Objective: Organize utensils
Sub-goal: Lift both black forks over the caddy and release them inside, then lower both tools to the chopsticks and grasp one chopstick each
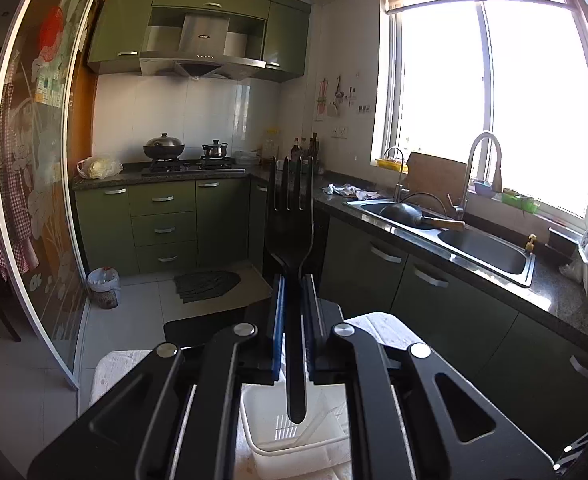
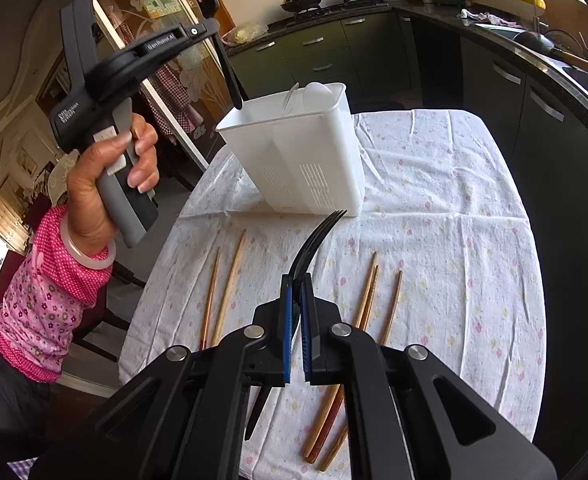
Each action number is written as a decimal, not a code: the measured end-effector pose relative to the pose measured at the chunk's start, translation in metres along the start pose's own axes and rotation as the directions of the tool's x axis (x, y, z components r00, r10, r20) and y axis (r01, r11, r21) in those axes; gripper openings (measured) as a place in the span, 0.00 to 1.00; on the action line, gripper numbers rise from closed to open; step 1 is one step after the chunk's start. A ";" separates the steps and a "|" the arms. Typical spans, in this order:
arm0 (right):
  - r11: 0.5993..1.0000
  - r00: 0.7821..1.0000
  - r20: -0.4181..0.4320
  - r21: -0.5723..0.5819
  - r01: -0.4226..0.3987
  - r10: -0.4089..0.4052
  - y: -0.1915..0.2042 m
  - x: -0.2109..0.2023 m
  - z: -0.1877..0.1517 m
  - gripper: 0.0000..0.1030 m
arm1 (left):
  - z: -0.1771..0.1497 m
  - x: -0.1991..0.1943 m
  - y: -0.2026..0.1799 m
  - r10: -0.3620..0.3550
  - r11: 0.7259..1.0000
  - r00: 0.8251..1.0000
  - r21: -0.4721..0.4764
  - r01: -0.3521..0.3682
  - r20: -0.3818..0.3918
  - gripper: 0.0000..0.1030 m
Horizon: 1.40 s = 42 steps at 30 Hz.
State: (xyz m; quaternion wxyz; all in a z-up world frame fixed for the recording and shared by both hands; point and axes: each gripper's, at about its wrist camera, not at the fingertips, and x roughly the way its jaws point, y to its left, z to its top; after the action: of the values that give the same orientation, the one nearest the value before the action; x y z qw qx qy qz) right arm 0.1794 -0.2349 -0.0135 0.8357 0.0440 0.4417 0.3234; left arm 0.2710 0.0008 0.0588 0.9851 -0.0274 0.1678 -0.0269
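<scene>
Floral tablecloth (image 2: 433,208) spreads wide, white utensil caddy (image 2: 305,152) standing at its far end. Left gripper (image 1: 294,280) is clamped on a black fork (image 1: 292,200), handle tip just over the caddy. Right gripper (image 2: 295,284) pinches another black fork (image 2: 313,240) above the wooden chopsticks (image 2: 367,292).

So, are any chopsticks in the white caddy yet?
No: the chopsticks all lie on the tablecloth; the caddy holds only white utensils.

Daylight from blown-out window (image 1: 489,108); cabinets shadowed; strong fisheye bending and dark vignette at edges; sharp.
</scene>
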 end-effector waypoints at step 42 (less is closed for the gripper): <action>0.952 0.796 0.558 -0.035 0.305 -0.234 0.022 0.024 0.103 0.21 | -0.081 -0.058 0.025 -0.080 0.994 0.939 -0.095 0.051 -0.333 0.45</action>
State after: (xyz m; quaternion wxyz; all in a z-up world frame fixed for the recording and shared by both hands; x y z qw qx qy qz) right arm 0.2570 -0.1823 0.0397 0.9652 0.0196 0.1655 0.2016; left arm 0.1909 0.0254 0.0001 0.9384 -0.0696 0.3335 -0.0570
